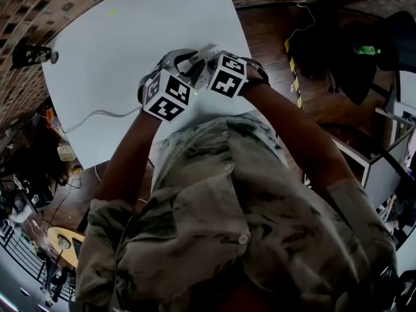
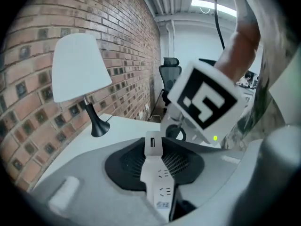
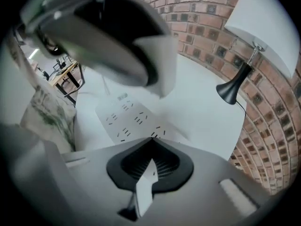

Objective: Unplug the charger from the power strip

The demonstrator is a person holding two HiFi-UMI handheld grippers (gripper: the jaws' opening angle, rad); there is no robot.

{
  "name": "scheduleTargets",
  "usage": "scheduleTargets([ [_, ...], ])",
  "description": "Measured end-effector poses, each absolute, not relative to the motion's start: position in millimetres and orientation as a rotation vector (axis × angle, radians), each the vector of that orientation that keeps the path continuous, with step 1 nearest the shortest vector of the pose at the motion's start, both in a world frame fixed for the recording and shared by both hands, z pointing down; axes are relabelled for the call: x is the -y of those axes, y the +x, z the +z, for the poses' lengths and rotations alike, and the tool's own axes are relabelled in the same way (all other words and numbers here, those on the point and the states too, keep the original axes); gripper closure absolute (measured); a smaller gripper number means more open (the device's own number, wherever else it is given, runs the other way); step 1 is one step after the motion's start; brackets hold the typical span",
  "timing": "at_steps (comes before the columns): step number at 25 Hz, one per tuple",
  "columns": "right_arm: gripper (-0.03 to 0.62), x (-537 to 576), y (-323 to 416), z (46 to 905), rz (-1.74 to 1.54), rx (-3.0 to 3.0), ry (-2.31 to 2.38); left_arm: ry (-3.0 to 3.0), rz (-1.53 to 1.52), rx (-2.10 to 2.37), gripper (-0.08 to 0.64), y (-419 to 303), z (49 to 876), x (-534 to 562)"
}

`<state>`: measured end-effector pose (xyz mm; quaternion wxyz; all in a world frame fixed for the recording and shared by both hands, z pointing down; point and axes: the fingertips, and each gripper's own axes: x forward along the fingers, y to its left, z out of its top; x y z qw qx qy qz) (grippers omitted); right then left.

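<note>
On the table, the left gripper clamps its tips on the charger, at the end of the power strip nearest the right gripper, whose jaws are drawn nearly together over the strip. The strip runs lengthwise between both grippers, so the pull should go upward, left-handed. Only the left gripper view shows the charger; marker cubes hide it from the head view.

R fingers clamp white charger — power strip beyond, lamp right.
</note>
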<state>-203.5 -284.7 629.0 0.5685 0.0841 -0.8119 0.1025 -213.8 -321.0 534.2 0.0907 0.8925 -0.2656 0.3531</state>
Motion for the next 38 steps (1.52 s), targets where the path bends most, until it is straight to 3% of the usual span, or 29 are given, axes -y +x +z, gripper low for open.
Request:
scheduleTargets([
  [13,0.590,292.5,-186.7,621.6,0.230,2.061,0.272,2.584,0.953,1.029,0.454,-265.3,468.8,328.8],
  [21,0.585,281.4,-126.4,551.8,0.138,2.268,0.295,2.397,0.848,1.340,0.454,-280.1,434.3,277.4],
  [30,0.541,194.2,-33.4,490.2,-0.005,2.434,0.087,2.137,0.722,1.665,0.453,-221.7,383.7,146.4],
  [38,0.538,124.9,-12.9,455.2,-0.041,2.512,0.072,2.135,0.702,1.711,0.453,-183.1,352.1,51.8],
])
